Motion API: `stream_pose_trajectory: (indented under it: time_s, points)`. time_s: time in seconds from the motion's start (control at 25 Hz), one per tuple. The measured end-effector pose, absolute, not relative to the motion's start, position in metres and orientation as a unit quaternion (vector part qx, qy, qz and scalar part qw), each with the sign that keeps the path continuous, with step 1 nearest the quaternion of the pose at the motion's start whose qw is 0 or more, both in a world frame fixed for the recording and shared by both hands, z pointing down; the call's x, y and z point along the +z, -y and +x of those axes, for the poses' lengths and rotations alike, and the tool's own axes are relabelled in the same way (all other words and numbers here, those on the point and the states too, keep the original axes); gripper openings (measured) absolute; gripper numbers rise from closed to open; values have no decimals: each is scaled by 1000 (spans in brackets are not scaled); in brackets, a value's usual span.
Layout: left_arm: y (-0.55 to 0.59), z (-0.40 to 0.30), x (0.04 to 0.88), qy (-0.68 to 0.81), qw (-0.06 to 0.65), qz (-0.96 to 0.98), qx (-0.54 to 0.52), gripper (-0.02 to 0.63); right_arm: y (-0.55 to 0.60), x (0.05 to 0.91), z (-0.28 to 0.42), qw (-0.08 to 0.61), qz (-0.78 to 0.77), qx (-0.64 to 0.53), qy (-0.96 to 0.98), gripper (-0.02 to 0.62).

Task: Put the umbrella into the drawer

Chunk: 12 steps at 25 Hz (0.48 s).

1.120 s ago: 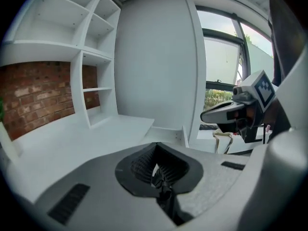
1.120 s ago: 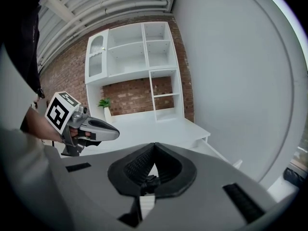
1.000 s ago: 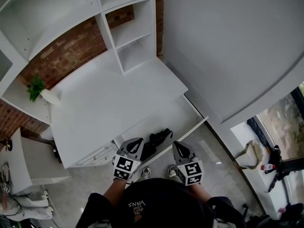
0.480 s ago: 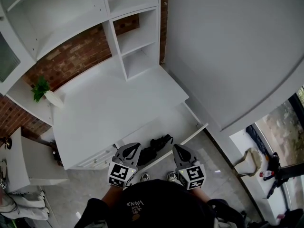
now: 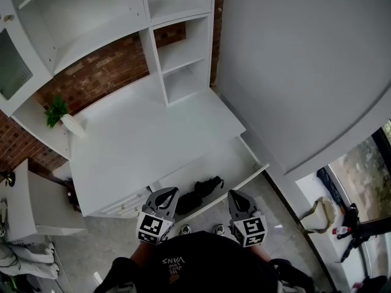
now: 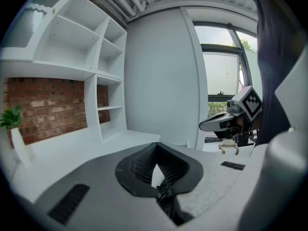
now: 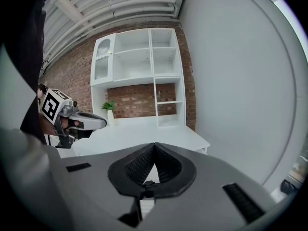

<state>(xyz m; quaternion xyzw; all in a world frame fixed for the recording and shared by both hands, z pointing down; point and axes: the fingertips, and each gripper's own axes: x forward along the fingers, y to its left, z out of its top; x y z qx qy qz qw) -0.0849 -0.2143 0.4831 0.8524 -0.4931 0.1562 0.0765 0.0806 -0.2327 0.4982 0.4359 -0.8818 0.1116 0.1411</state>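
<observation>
The fingers (image 6: 136, 166) of the left gripper (image 6: 155, 147) are pressed together tip to tip, with nothing pinched between them. The right gripper (image 7: 154, 148) is the same: its fingers (image 7: 169, 170) meet at the tips and are empty.

In the head view, a small green plant (image 5: 57, 110) in a white pot (image 5: 73, 124) stands at the far left, on a low ledge against the brick wall (image 5: 98, 73). Next to it spreads the bare white tabletop (image 5: 146, 140), with a white shelf unit (image 5: 180, 54) rising at its back.

Below the tabletop's near edge the left gripper (image 5: 166, 193) is held level with the person's body, aimed toward the furniture. Just to its right lies the umbrella (image 5: 198, 190), black and folded, in the open drawer (image 5: 227, 161). It rests toward the drawer's left end, close to the front panel, and the drawer bottom to its right is bare. Neither gripper touches it.

The right gripper (image 5: 235, 196) is near the drawer's front edge, well apart from the left one, with the umbrella between them and a little beyond. At the far right a plain white wall (image 5: 299, 66) fills the view.
</observation>
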Motion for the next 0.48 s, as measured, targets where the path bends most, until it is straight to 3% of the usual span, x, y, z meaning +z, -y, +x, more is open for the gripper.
stream_pose_trajectory:
  time_s: [0.48]
  points:
    - [213, -91, 486, 507, 84, 845, 146, 6, 241, 498, 82, 140, 441, 113, 879, -2]
